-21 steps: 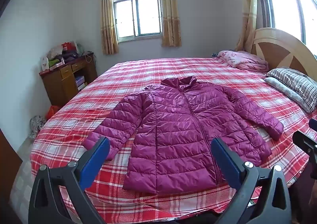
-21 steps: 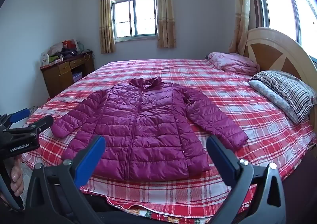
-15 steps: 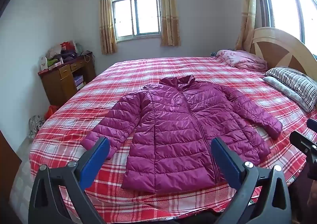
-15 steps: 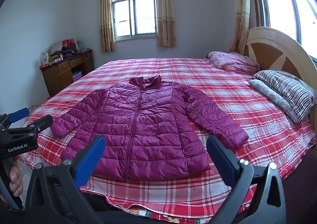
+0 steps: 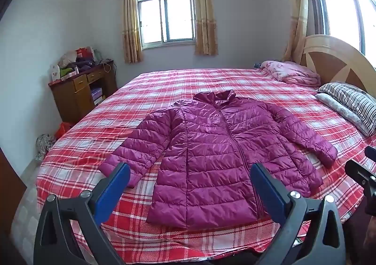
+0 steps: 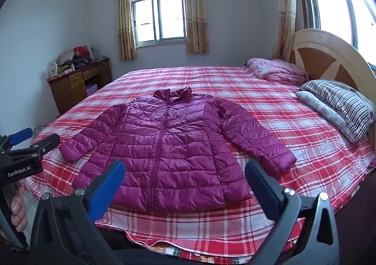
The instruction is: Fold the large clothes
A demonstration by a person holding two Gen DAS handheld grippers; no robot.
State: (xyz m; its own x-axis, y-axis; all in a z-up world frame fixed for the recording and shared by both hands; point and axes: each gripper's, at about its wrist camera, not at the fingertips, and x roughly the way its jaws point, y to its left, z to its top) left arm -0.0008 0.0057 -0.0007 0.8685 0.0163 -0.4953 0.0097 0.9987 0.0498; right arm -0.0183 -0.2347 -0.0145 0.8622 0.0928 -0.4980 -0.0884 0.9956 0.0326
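- Bed (image 5: 235, 82): carrying everything.
- Puffer jacket (image 5: 218, 147): lying flat, zipped, hem nearing the bed's front edge; probably light, soft, slippery; cuffs and hem corners offering holds.
- Left gripper (image 5: 190, 185), right gripper (image 6: 185, 182): hovering, jaws spread, empty.

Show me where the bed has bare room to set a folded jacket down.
Free: the wide plaid stretch of the bed between the jacket's collar and the far window-side edge, and the strip between its right sleeve and the striped pillows. Crowded: the headboard corner, with the pink blanket.
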